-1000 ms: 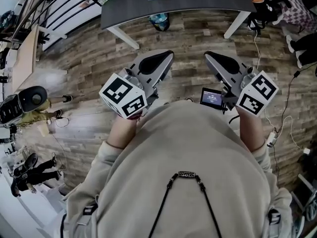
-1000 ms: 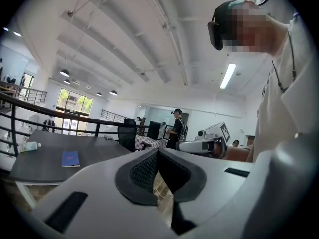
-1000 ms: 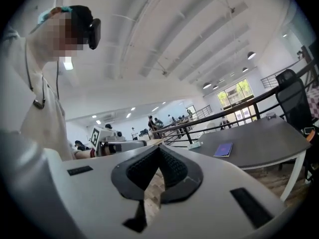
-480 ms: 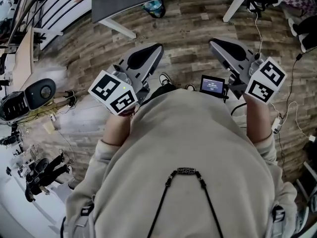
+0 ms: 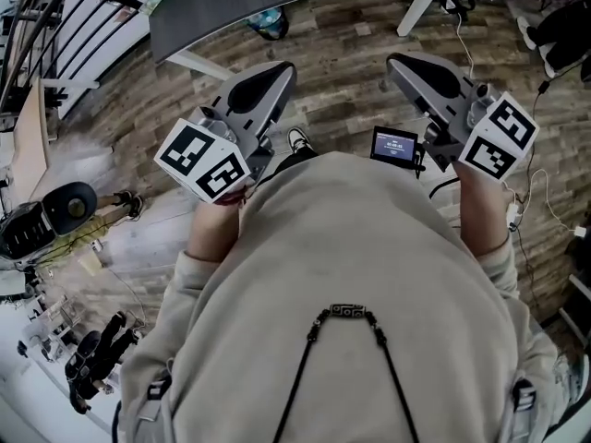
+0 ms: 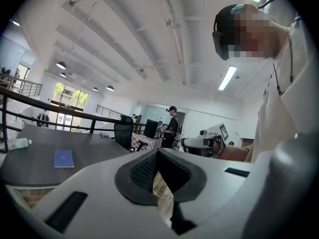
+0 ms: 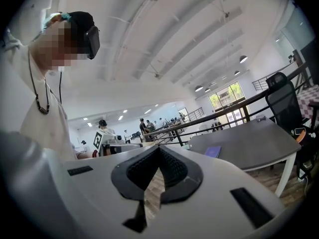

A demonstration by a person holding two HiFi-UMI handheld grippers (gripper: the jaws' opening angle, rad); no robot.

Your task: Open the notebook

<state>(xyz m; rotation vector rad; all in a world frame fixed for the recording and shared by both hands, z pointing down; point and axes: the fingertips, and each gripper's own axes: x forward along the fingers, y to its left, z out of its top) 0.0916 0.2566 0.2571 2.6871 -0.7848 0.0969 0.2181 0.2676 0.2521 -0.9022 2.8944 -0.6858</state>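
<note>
The left gripper [image 6: 157, 152] and right gripper [image 7: 159, 151] each had jaws pressed together, holding nothing. The blue notebook [image 6: 63, 158] lay closed on the dark table [image 6: 30, 169], well ahead of both pairs of jaws, between their lines.

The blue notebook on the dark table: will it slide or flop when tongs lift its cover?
The notebook looks thin and lies flat, so it is probably light and bendy. The table looks smooth, so a push would likely slide the whole book instead of opening it.
</note>
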